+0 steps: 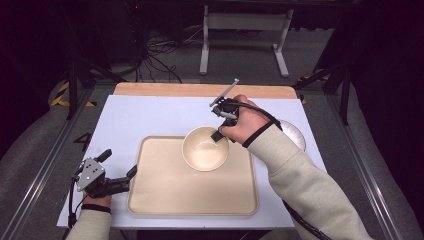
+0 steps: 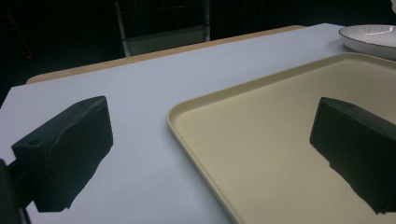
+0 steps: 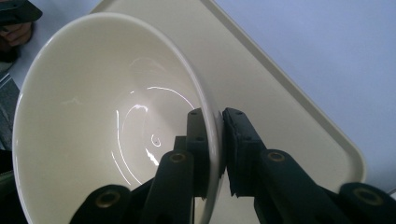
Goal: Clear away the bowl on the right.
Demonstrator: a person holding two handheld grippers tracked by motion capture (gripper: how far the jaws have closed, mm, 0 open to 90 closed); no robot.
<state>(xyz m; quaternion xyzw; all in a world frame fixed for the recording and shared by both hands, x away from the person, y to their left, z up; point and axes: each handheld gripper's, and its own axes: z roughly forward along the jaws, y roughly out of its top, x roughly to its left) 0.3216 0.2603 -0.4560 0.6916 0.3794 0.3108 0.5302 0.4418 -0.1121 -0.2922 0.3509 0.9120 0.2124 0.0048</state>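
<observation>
A cream bowl (image 1: 205, 148) is over the back of the beige tray (image 1: 165, 195) at the table's middle. My right gripper (image 1: 218, 136) is shut on the bowl's right rim. In the right gripper view the bowl (image 3: 102, 112) has its rim pinched at my right gripper (image 3: 215, 144), one jaw inside and one outside, with the tray (image 3: 289, 121) below. My left gripper (image 1: 120, 167) rests at the tray's left edge, jaws open. In the left gripper view my left gripper (image 2: 210, 154) straddles the tray's rim (image 2: 175, 112), nothing between the jaws.
A white plate (image 1: 295, 135) lies on the table to the right of the tray, partly behind the right forearm; it also sits far right as the plate (image 2: 369, 39). The white table surface (image 1: 150, 115) stretches behind the tray, with a wooden strip along the far edge.
</observation>
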